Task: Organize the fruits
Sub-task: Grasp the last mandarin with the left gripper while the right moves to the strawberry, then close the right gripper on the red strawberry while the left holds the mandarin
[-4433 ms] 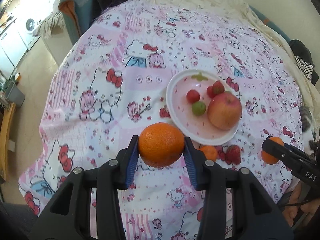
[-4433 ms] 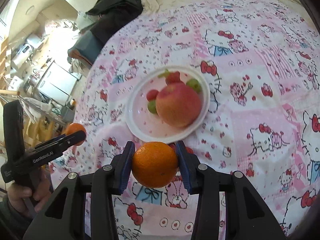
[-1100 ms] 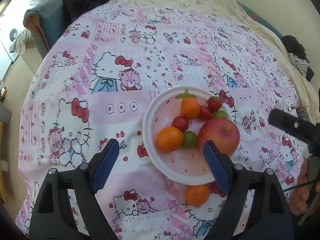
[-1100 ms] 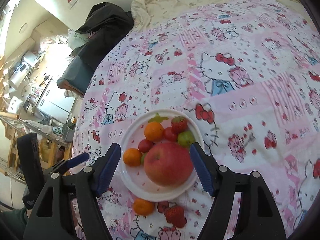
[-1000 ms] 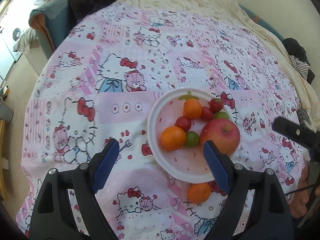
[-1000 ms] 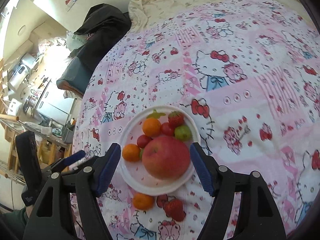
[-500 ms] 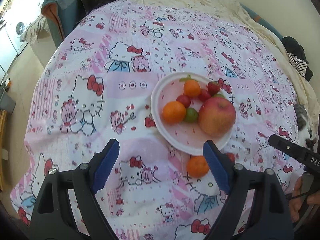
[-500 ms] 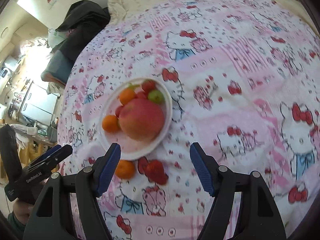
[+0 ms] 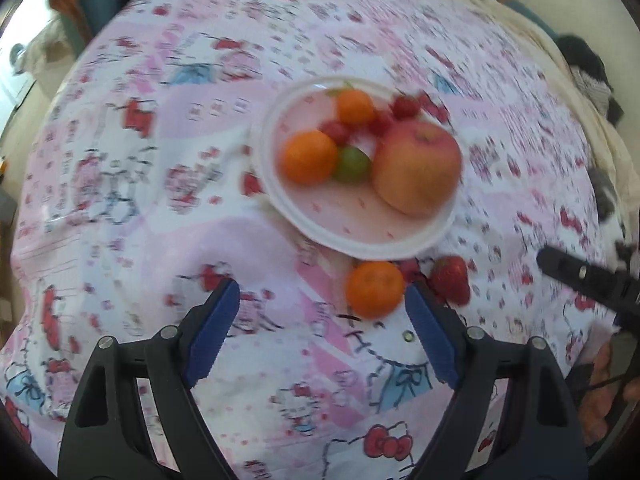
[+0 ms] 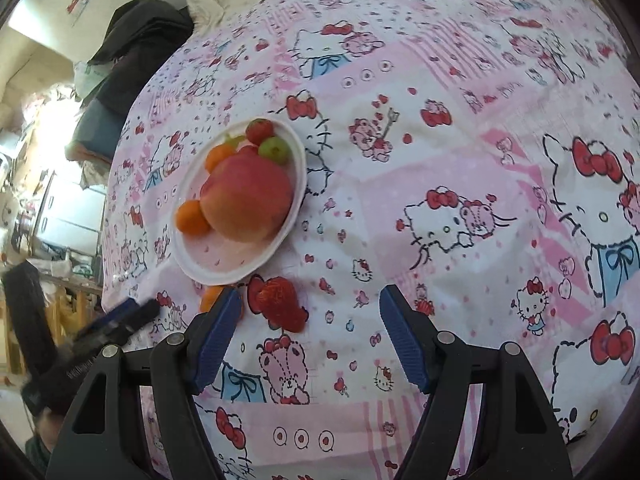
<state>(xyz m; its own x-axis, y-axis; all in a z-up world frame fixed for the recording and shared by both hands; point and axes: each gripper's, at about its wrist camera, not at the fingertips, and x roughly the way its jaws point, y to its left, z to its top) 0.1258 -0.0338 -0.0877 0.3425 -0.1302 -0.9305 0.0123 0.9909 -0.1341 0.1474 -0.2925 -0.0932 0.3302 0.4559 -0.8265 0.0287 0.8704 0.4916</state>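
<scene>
A white plate (image 9: 356, 242) is seen on the pink cartoon-print tablecloth (image 9: 160, 208), a little above the centre of the left wrist view. On it a large apple (image 9: 418, 166) is set at the plate's 3 o'clock side, an orange (image 9: 308, 156) at 9 o'clock, and a green fruit (image 9: 352, 164) is wedged between the two, touching both. A smaller orange (image 9: 354, 106) is placed toward 12 o'clock, with small red fruits (image 9: 404, 106) beside it; the blur keeps their number from being told.

Off the plate, just past its rim at 6 o'clock, a loose orange (image 9: 375, 289) is laid on the cloth, and a strawberry (image 9: 451, 280) is found just beside it at its 3 o'clock. In the right wrist view the same strawberry (image 10: 280, 304) is seen below the plate (image 10: 224, 276), with the loose orange (image 10: 212, 298) partly hidden behind a blue finger pad (image 10: 216, 334).

The left gripper (image 9: 320, 332) is held with its jaws spread wide and nothing between them; the loose orange is just ahead of its right-side finger. The right gripper (image 10: 310, 334) is likewise held wide apart and unloaded, over bare cloth, and its black body (image 9: 580, 272) is visible at 3 o'clock in the left view.

Around the table, dark clothing (image 10: 140, 44) is draped over furniture at 10 o'clock in the right view, and cream fabric (image 9: 520, 20) is spread at the far edge.
</scene>
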